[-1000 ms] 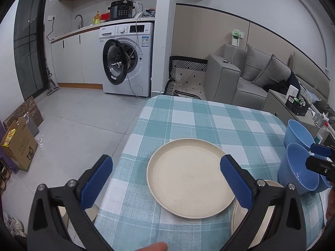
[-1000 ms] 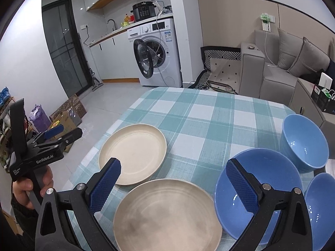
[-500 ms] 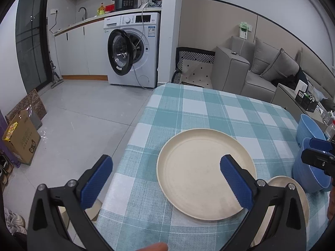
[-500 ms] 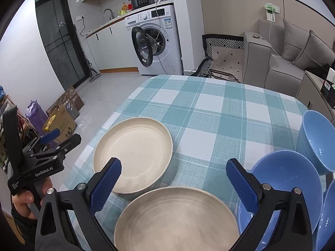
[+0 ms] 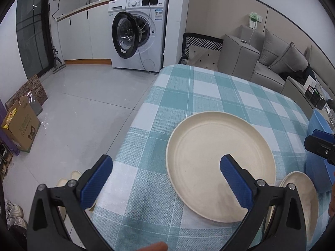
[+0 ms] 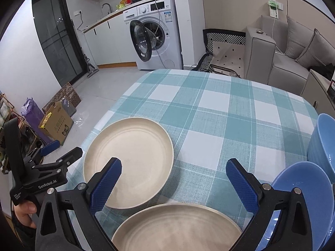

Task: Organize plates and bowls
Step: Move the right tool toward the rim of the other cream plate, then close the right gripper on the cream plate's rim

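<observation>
Two cream plates lie on the checked tablecloth (image 6: 219, 104). The farther plate (image 6: 129, 163) (image 5: 219, 163) sits near the table's left edge, and the nearer plate (image 6: 178, 228) (image 5: 301, 196) lies just right of it. Blue bowls stand on the right: a near one (image 6: 303, 188) and a far one (image 6: 323, 142) (image 5: 318, 123). My left gripper (image 5: 166, 181) hangs open over the farther plate's left rim, holding nothing. My right gripper (image 6: 173, 185) is open above the nearer plate's far rim, also holding nothing. A hand (image 6: 25, 209) holds the left gripper (image 6: 62, 149) beside the table's left edge.
The table's left edge drops to a tiled floor with slippers (image 5: 69, 177) and a cardboard box (image 5: 21, 125). A washing machine (image 5: 136, 33) with its door open stands beyond, and a grey sofa (image 5: 272, 62) is behind the table.
Both views have swung left: the plate now sits right of centre for the left gripper, and the bowls have slid toward the right edge for the right gripper. Both stay open.
</observation>
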Tool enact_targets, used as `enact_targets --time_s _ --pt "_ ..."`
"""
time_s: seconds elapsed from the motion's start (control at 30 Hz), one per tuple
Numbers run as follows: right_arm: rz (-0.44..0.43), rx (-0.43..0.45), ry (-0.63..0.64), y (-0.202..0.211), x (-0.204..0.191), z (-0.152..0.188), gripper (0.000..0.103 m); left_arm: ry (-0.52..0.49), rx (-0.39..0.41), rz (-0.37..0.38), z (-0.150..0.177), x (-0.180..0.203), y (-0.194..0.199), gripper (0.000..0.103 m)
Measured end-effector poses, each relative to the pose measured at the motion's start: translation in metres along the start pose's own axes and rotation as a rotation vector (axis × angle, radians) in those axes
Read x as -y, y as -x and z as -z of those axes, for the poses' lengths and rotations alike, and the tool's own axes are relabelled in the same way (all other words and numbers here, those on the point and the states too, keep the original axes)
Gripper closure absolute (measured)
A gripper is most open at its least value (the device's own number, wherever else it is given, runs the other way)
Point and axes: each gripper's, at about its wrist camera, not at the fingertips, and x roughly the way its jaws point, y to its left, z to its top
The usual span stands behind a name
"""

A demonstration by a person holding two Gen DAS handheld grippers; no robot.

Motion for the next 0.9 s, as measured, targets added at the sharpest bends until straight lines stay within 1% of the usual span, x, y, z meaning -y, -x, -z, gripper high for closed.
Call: enact_targets --time_s 0.13,0.3,0.47,0.57,0.63,0.73,0.77,0.83,0.9 --pt "-0.002 -0.027 -0.014 -0.014 0.003 0.001 0.001 -0.012 -0.027 -0.002 0.003 0.001 -0.009 0.000" --pt "0.006 -0.037 -0.005 -0.027 0.001 0.001 0.001 -0.005 -0.050 -0.009 0.005 0.000 -0.018 0.000" --pt "0.032 -0.069 0.035 -0.044 -0.005 0.005 0.005 -0.002 -0.078 0.031 0.008 -0.002 -0.026 0.001" --pt "0.026 -0.095 0.034 -0.055 -0.005 0.007 0.012 -0.008 -0.091 0.039 0.010 -0.001 -0.030 0.002" --pt "0.025 -0.115 0.039 -0.062 -0.006 0.009 0.021 -0.011 -0.096 0.043 0.012 0.000 -0.032 0.003" --pt "0.017 -0.134 0.043 -0.070 -0.006 0.010 0.025 -0.009 -0.111 0.060 0.013 0.001 -0.035 0.011" --pt "0.014 -0.142 0.043 -0.071 -0.007 0.011 0.027 -0.010 -0.113 0.062 0.013 0.001 -0.035 0.011" --pt "0.010 -0.151 0.048 -0.074 -0.008 0.013 0.034 -0.015 -0.112 0.060 0.015 0.002 -0.035 0.011" --pt "0.011 -0.159 0.055 -0.077 -0.010 0.013 0.038 -0.019 -0.112 0.063 0.015 0.002 -0.035 0.011"
